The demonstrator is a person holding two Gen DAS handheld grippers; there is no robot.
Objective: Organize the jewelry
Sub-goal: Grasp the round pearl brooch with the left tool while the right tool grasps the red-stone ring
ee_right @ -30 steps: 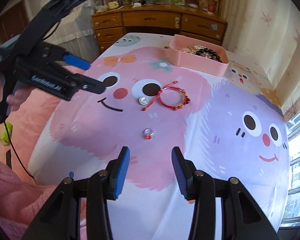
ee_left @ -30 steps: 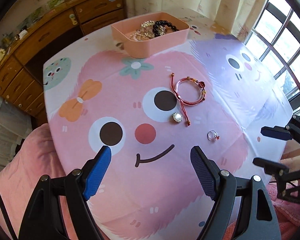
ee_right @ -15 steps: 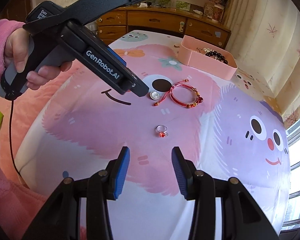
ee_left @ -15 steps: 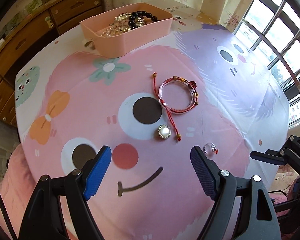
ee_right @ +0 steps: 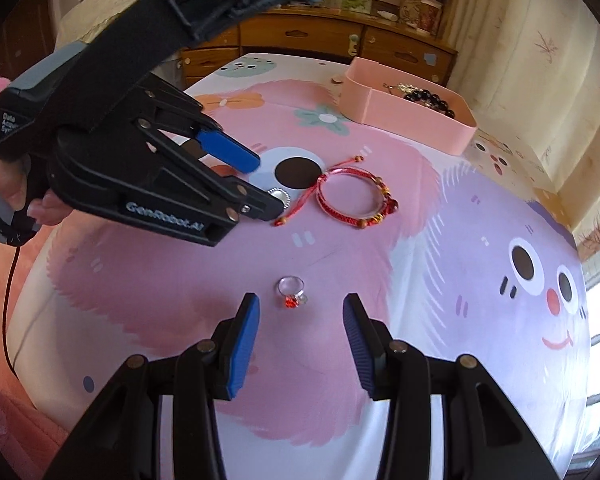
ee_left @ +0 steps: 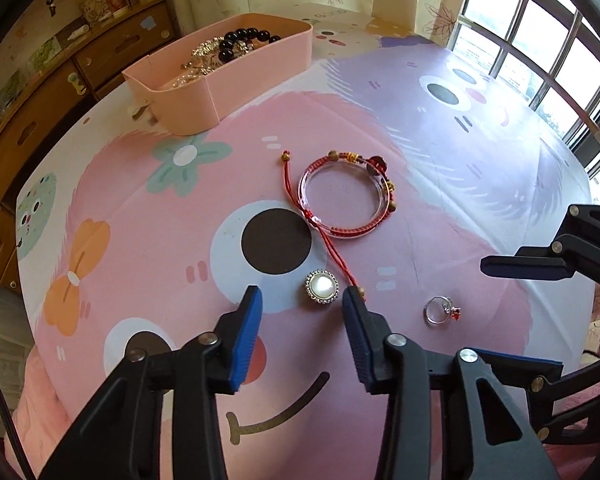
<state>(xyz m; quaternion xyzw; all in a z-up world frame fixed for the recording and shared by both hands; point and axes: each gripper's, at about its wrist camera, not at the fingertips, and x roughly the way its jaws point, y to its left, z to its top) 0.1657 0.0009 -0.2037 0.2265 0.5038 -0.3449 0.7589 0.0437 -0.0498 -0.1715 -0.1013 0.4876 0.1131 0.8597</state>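
My left gripper is open, its fingertips on either side of a round pearl brooch on the cartoon tablecloth; it also shows in the right wrist view. My right gripper is open just short of a silver ring with a red stone, also in the left wrist view. A red cord bracelet on a clear hoop lies beyond the brooch. A pink tray holding black beads and chains stands at the far side.
A wooden dresser stands behind the table. Curtains and a barred window are on the right. Pink bedding lies at the near left edge.
My left gripper moved forward and lower to the brooch and narrowed around it. My right gripper moved closer to the ring.
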